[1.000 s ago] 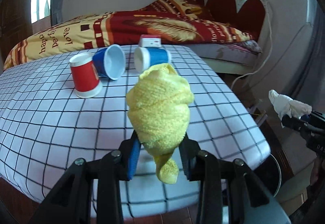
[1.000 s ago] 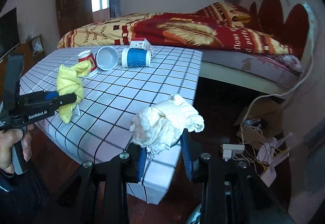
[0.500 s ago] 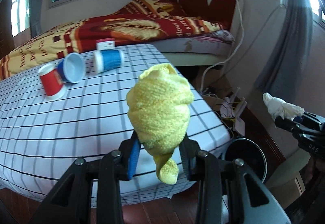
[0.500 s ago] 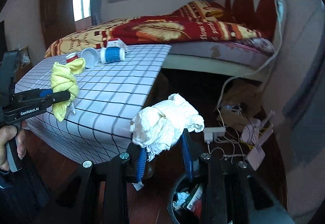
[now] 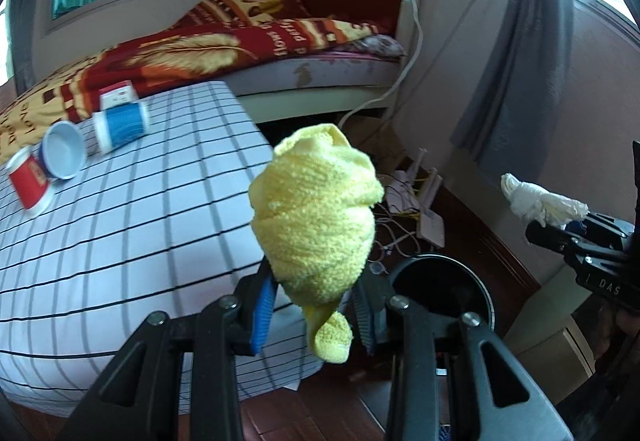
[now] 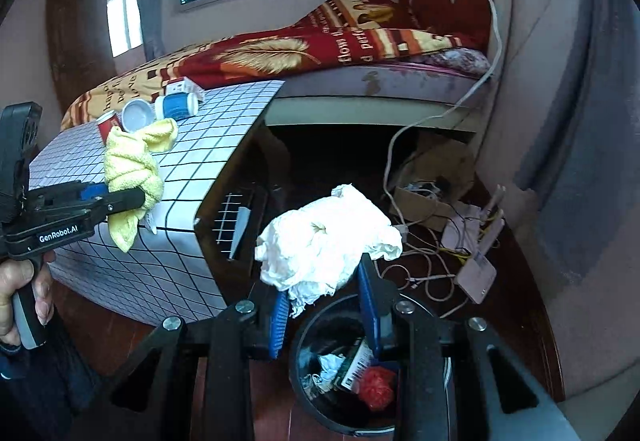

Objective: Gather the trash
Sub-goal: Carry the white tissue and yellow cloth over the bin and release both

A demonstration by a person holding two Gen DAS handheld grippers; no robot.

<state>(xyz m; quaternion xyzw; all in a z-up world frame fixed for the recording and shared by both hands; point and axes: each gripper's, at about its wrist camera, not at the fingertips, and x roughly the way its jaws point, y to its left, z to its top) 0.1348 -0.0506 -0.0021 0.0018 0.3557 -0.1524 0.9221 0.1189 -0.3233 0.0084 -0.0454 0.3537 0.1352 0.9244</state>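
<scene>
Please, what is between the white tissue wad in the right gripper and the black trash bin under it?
Nothing: the right wrist view shows only open air between the white tissue wad and the black trash bin, whose mouth sits just below the right gripper.

We see the round black trash bin open-topped, partly filled; checked-cloth table corner crowds its left, tangled white cables its right.

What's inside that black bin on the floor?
The black bin holds a crumpled red wrapper, white paper scraps and a barcoded packet. Its far side and bottom are hidden by the right gripper's fingers.
</scene>
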